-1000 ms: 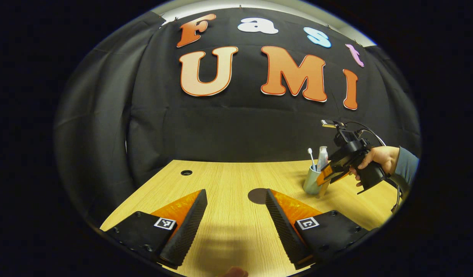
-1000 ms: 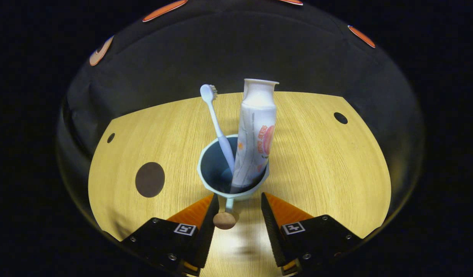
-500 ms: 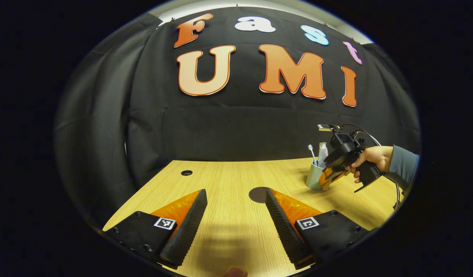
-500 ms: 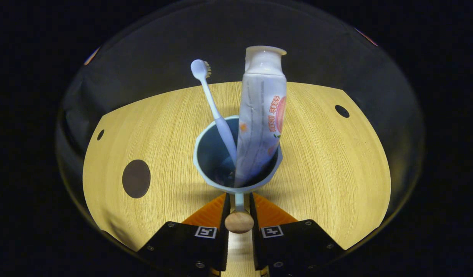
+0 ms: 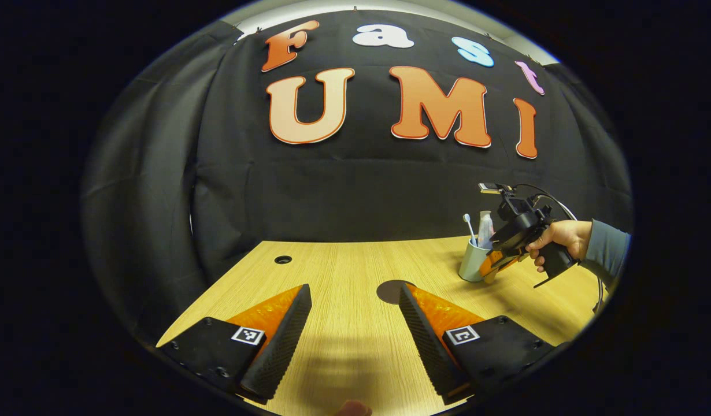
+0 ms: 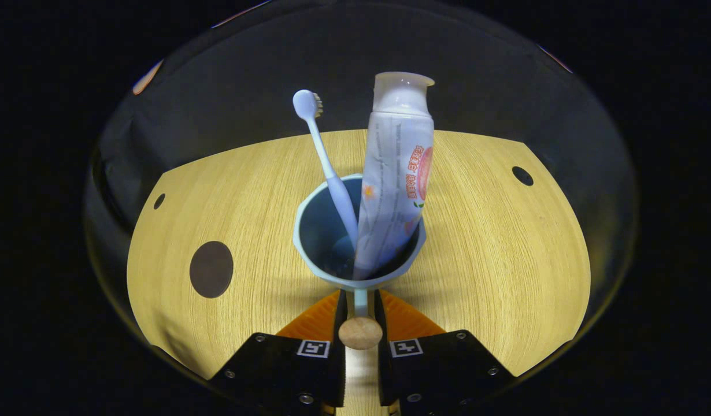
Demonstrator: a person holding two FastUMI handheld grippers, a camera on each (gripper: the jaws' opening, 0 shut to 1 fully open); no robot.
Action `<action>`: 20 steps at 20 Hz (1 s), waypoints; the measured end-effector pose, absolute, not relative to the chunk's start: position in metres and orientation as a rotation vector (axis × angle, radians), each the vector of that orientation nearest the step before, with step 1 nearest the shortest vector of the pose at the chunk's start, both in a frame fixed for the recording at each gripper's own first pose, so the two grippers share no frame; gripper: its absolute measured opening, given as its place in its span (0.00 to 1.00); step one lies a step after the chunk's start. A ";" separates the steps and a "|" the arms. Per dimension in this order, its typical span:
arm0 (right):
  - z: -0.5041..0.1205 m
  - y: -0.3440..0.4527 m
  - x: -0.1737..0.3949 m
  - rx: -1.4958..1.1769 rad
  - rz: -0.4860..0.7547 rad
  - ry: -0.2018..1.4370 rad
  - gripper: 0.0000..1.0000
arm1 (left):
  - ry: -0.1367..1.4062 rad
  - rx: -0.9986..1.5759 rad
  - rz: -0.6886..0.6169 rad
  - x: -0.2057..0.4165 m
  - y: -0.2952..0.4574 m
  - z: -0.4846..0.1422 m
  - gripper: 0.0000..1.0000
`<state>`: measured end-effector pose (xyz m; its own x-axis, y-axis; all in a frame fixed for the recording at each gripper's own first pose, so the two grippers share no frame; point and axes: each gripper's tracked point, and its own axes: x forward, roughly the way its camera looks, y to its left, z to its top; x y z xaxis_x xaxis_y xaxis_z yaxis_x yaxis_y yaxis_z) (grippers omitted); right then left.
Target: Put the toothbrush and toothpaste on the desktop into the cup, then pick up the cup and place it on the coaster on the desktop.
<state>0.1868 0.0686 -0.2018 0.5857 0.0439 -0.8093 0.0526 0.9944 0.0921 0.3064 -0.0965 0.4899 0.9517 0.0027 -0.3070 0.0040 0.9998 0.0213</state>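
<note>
1. Done: toothbrush (image 6: 326, 167) and toothpaste (image 6: 396, 179) stand in the cup (image 6: 318, 231).
2. Right gripper (image 6: 360, 312) pinches the cup's handle (image 6: 360, 332).
3. Left gripper (image 5: 355, 329) gapes wide, empty.
4. Left: carry the cup to the coaster (image 6: 211, 269), well apart leftward.

left gripper (image 5: 352, 323): two wedge-shaped fingers with ribbed inner faces; black blocky bases, each carrying a small square black-and-white marker and small screws.
right gripper (image 6: 360, 315): the same build; black bases, square markers, round screw heads along the lower edges.
right gripper body (image 5: 520, 228): black pistol-style handle, a small device mounted on top, black cables looping behind.
sleeve (image 5: 607, 251): grey-blue, long, reaching the wrist.
</note>
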 end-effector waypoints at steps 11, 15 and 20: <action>-0.199 0.074 0.198 0.066 0.131 0.857 0.23 | 0.310 -0.024 0.024 0.306 -0.095 0.486 0.99; -0.198 0.077 0.197 0.040 0.189 0.845 0.23 | 0.314 -0.017 0.027 0.304 -0.094 0.483 0.98; -0.195 0.078 0.198 0.016 0.239 0.839 0.23 | 0.318 -0.017 0.034 0.298 -0.090 0.475 0.98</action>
